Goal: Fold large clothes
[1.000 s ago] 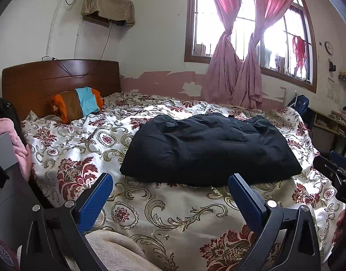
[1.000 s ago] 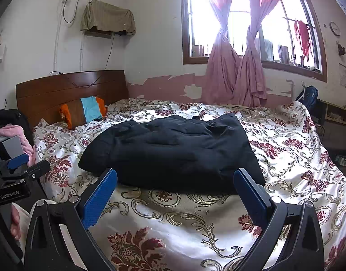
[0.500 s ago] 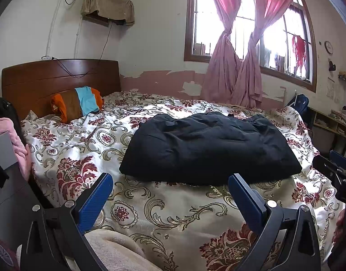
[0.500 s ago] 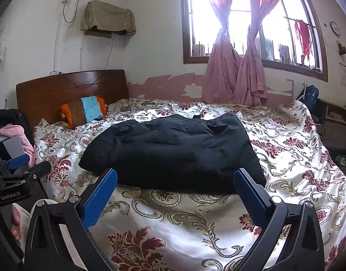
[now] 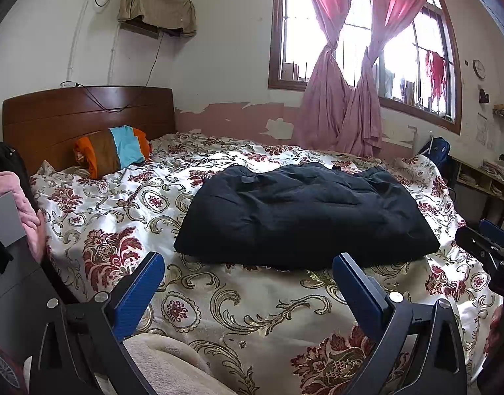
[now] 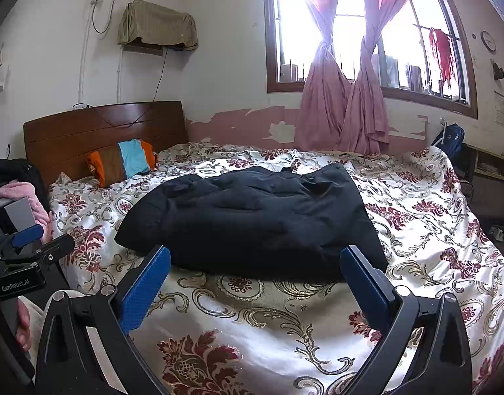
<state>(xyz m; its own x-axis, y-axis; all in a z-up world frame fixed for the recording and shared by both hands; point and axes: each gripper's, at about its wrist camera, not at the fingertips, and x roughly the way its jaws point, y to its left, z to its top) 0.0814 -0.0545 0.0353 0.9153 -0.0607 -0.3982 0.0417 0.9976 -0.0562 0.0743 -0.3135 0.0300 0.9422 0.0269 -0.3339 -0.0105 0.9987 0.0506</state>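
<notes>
A large black padded garment (image 5: 304, 214) lies folded in a thick bundle in the middle of the bed; it also shows in the right wrist view (image 6: 252, 220). My left gripper (image 5: 248, 273) is open and empty, held near the bed's front edge, short of the garment. My right gripper (image 6: 255, 271) is open and empty, also just in front of the garment's near edge. The right gripper shows at the right edge of the left wrist view (image 5: 489, 250), and the left gripper at the left edge of the right wrist view (image 6: 24, 253).
The bed has a floral satin cover (image 5: 252, 302) and a wooden headboard (image 5: 87, 115). A striped orange, brown and blue pillow (image 5: 113, 151) lies by the headboard. Pink cloth (image 5: 14, 191) lies at the left. A low shelf (image 5: 482, 181) stands at the right below the curtained window.
</notes>
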